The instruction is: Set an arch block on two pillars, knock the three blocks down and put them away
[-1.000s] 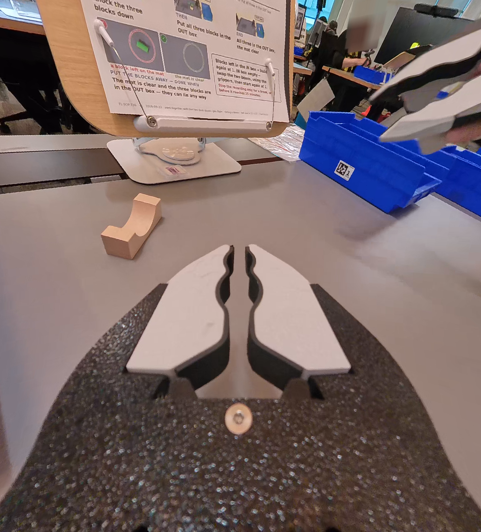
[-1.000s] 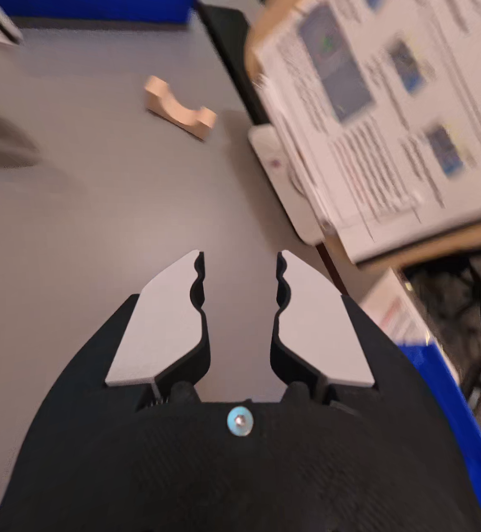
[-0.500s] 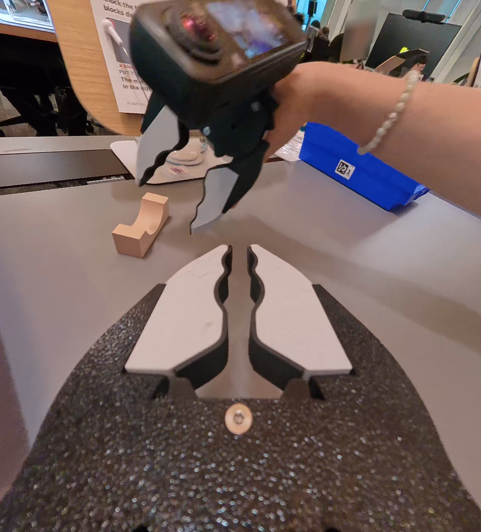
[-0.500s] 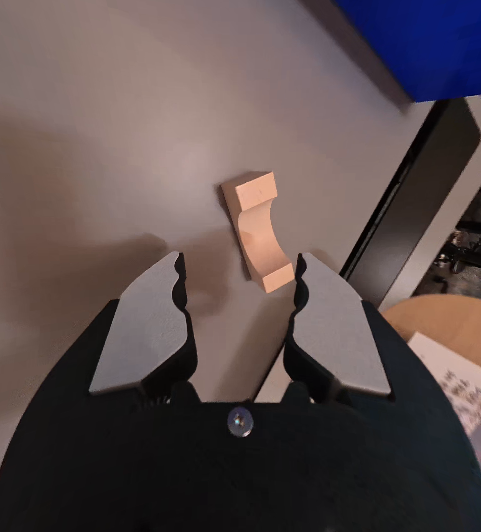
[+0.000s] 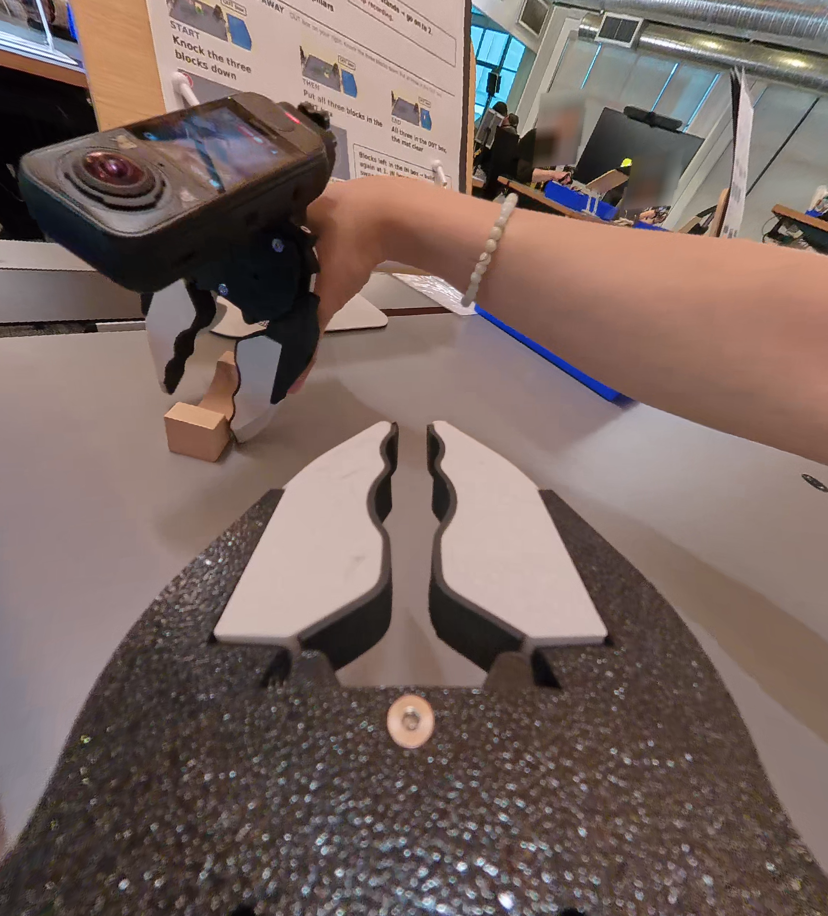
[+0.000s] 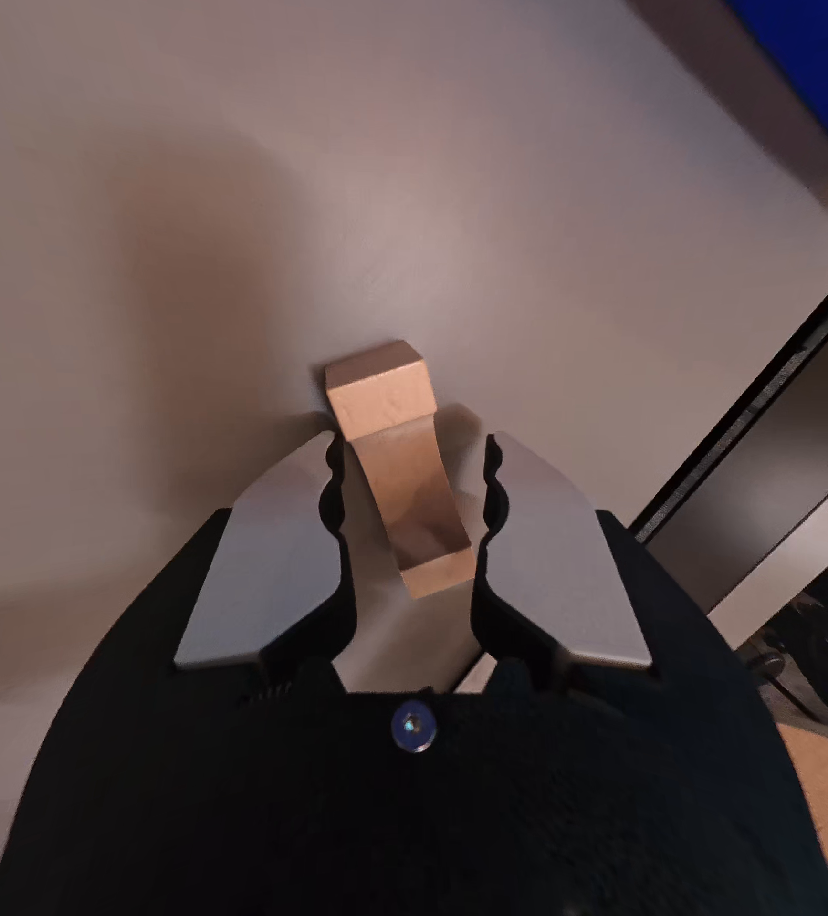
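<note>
A pale wooden arch-shaped block [image 6: 404, 488] lies on the grey table [image 6: 203, 248]. My right gripper [image 6: 410, 436] is open and points down over the block, one finger on each side, and the jaws do not press it. In the left wrist view the same gripper [image 5: 208, 406] stands over the block [image 5: 193, 429], held by a person's hand, with a camera on top. My left gripper [image 5: 411, 426] is shut and empty, low over the table, a short way in front of the block.
A person's forearm [image 5: 650, 317] with a bead bracelet reaches across from the right. A wooden board with an instruction sheet [image 5: 302, 49] stands on a white base [image 5: 357, 317] behind the block. A blue bin [image 5: 550, 357] is at the right, another blue bin [image 6: 823, 74] beyond the block. Left tips to right tips: about 20 cm.
My right gripper swung in from the right, came down over the block and now straddles it with open fingers. The left gripper has stayed shut and barely moved.
</note>
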